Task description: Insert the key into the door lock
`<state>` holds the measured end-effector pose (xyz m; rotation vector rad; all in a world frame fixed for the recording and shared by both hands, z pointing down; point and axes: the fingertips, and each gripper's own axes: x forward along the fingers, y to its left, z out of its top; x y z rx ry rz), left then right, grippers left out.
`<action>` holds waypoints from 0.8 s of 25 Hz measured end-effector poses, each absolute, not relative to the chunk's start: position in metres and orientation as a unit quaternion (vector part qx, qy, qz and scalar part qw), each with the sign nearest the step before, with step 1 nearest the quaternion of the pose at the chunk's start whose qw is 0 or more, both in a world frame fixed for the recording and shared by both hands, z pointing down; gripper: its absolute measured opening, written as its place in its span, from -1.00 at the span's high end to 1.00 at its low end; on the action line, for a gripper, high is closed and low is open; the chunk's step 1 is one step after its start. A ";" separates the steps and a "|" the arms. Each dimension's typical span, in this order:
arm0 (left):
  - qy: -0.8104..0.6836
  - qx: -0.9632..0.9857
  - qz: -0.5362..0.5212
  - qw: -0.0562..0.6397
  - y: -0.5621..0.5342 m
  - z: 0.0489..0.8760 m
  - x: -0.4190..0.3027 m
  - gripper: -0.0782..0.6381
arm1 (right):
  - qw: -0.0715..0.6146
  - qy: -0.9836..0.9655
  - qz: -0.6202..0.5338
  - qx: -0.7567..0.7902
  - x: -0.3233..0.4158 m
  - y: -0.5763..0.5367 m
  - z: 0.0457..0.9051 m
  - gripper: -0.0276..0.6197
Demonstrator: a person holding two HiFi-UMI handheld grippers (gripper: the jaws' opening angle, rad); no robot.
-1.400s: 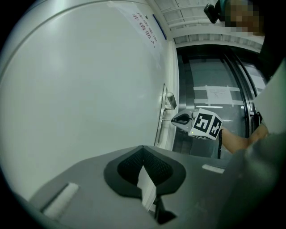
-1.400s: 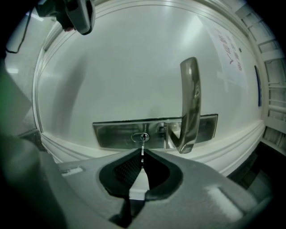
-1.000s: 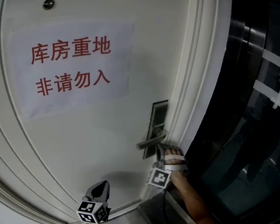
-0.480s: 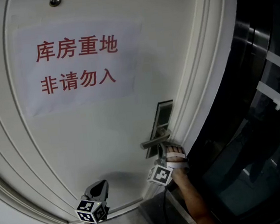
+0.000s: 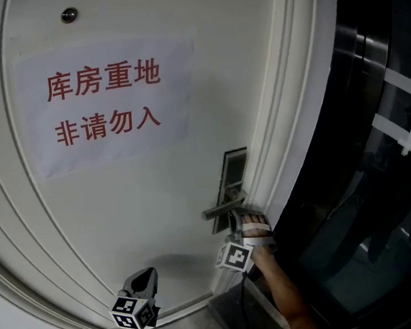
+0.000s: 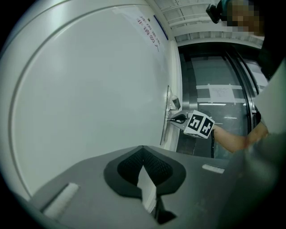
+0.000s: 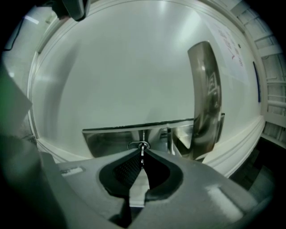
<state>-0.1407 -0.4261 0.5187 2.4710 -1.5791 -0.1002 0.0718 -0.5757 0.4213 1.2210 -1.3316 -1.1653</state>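
The right gripper [image 7: 142, 153] pinches the key [image 7: 142, 149] in its fingers at the lock [image 7: 132, 145] — the left gripper [image 6: 143, 150], fingers closed and empty, is well left of the lock.

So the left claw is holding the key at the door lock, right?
No, the right claw holds the key at the door lock, as the right gripper view shows. The left claw is shut on nothing, away from the lock.

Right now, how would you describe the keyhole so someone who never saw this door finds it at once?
On the white door, go below the paper sign with red characters to the metal lock plate at the right edge. The keyhole is the small round ring under the lever handle, where the right gripper holds the key.
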 end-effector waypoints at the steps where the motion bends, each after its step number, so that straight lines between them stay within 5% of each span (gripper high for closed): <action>1: -0.536 0.837 -0.033 0.103 -0.425 0.518 -0.141 0.78 | 0.474 -0.548 -0.477 0.498 0.072 -0.575 0.422 0.88; 20: -0.529 0.843 -0.024 0.091 -0.406 0.511 -0.126 0.78 | 0.422 -0.582 -0.484 0.499 0.081 -0.556 0.424 0.15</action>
